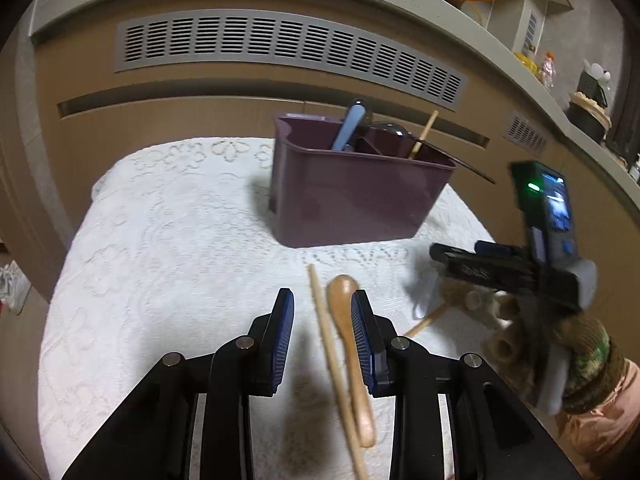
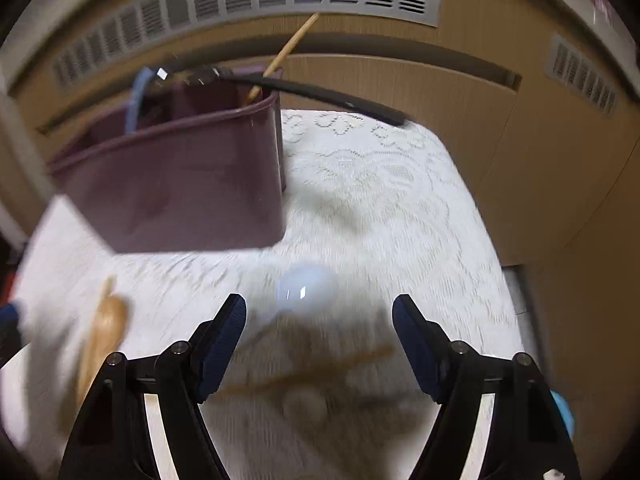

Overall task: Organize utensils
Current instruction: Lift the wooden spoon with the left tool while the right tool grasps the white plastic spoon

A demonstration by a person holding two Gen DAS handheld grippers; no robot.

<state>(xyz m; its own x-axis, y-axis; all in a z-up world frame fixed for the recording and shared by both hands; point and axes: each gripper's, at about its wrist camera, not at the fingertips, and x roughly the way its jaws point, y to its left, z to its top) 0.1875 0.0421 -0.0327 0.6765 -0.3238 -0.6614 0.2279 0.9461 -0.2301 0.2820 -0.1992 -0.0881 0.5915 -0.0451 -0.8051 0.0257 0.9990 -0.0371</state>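
My left gripper hangs over the white lace cloth, its jaws a narrow way apart. A wooden spoon and a wooden chopstick run lengthwise between the pads. The spoon lies along the right pad, and a strip of cloth shows between the chopstick and the left pad. My right gripper is open and blurred, above a pale blue spoon bowl and thin wooden sticks on the cloth. The purple divided box stands behind, holding a blue-handled utensil and a wooden stick.
A long black utensil leans out over the box's right end. A gloved hand holds the right gripper at the cloth's right edge. A wood-panelled wall with grey vents closes the back. A cluttered ledge runs along the right.
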